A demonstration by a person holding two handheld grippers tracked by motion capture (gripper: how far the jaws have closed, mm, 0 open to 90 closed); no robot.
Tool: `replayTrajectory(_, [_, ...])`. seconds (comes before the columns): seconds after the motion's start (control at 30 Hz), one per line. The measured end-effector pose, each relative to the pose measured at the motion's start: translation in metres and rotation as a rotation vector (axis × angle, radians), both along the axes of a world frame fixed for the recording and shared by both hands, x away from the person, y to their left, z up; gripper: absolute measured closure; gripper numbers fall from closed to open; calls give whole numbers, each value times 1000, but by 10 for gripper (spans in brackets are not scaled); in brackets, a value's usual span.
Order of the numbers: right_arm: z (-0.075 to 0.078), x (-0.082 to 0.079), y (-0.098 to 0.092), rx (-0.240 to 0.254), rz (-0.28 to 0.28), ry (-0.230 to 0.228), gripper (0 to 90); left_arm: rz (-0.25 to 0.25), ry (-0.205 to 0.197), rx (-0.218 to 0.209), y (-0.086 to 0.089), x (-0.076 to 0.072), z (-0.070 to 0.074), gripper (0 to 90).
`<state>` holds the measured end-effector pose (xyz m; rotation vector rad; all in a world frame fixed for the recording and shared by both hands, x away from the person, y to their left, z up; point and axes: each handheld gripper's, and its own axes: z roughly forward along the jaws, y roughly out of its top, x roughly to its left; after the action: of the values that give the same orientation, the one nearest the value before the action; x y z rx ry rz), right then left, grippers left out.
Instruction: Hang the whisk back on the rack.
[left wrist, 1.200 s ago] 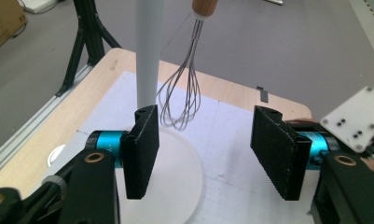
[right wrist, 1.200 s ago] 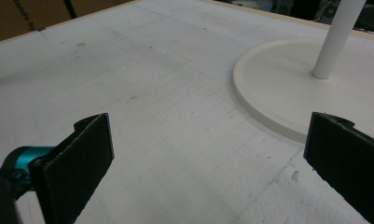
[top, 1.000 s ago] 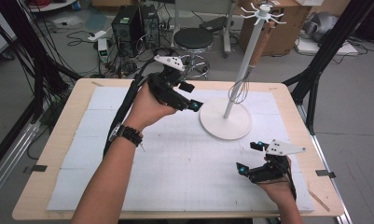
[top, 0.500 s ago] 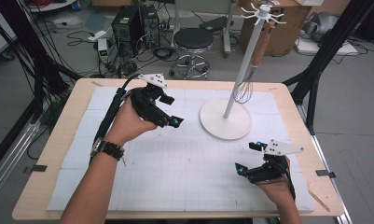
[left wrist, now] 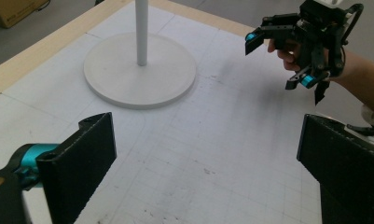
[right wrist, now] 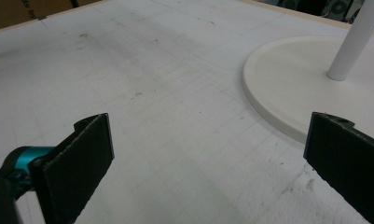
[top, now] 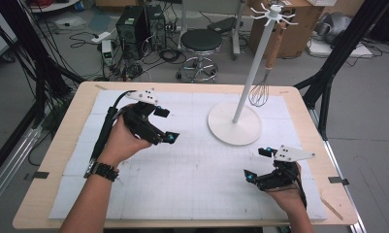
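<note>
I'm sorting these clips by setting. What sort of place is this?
Probably a lab or workshop rather than a home: a computer tower amid loose cables on the floor, black frame struts beside the table, and a cardboard box behind.

A lab — computer tower (top: pixel 133 25), tangled floor cables (top: pixel 134 68), black frame struts (top: pixel 335 53)

Your left tongs (top: pixel 167 124) and right tongs (top: pixel 256 163): black frames, teal joints, grey three-cornered plates, black cables; black wristband (top: pixel 104 171).
</note>
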<state>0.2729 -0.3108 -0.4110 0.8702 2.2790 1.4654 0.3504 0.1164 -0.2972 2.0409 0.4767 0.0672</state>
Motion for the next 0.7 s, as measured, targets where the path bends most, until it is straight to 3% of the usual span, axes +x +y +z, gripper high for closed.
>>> replayTrajectory(0.23, [0,0,0,-5,-1,10,3,28,-14,-42,20,-15,-20,17])
replayTrajectory(0.37, [0,0,1,-5,0,7,3,50,-19,-49,33,-22,-34,16])
replayTrajectory(0.47, [0,0,0,-7,-3,9,3,61,-28,-32,41,-27,-45,16])
replayTrajectory(0.7, [-1,1,2,-14,2,3,3,79,-25,-55,57,-41,-64,16])
